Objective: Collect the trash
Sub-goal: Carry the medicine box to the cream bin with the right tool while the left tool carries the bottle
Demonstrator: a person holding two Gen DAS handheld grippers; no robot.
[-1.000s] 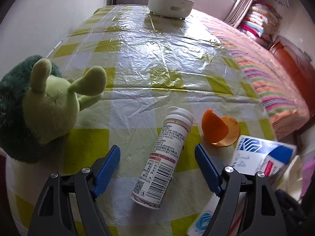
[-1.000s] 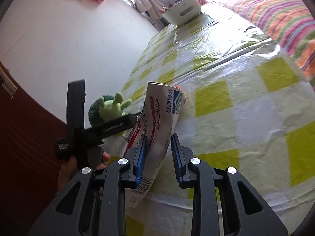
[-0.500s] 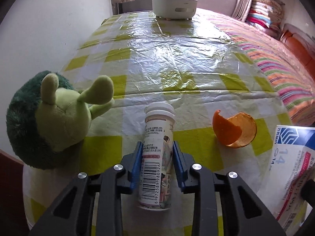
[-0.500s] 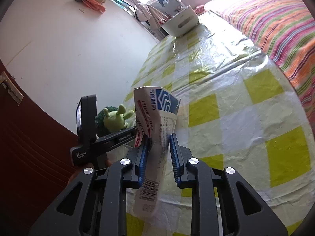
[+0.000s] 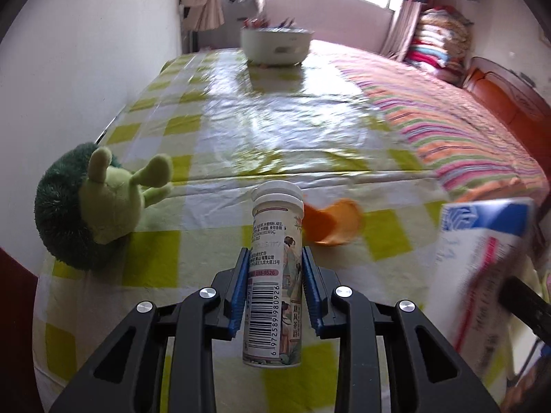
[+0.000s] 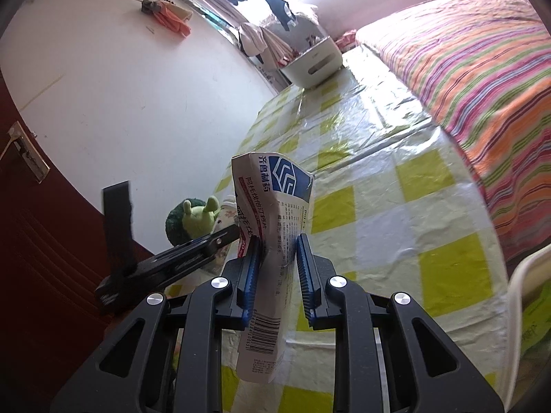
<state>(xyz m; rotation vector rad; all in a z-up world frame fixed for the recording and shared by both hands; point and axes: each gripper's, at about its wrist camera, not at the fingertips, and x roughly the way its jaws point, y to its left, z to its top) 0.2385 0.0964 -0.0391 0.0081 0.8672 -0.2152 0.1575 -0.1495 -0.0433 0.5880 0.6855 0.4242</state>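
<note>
My left gripper (image 5: 274,268) is shut on a white tablet tube (image 5: 277,241) with a barcode label and holds it above the checked tablecloth. An orange peel (image 5: 330,222) lies on the cloth just behind the tube. My right gripper (image 6: 275,254) is shut on a crumpled white and blue medicine box (image 6: 272,213), held upright above the table. The box also shows blurred at the right of the left wrist view (image 5: 482,251). The left gripper's body (image 6: 179,261) shows in the right wrist view, left of the box.
A green plush toy (image 5: 93,206) sits at the table's left edge by the white wall. A white basket (image 5: 275,46) stands at the far end of the table. A striped bed (image 5: 465,120) runs along the right. A dark red door (image 6: 41,258) is at left.
My left gripper closed on the tablet tube and lifted it off the cloth. My right gripper kept its hold on the box and moved slightly.
</note>
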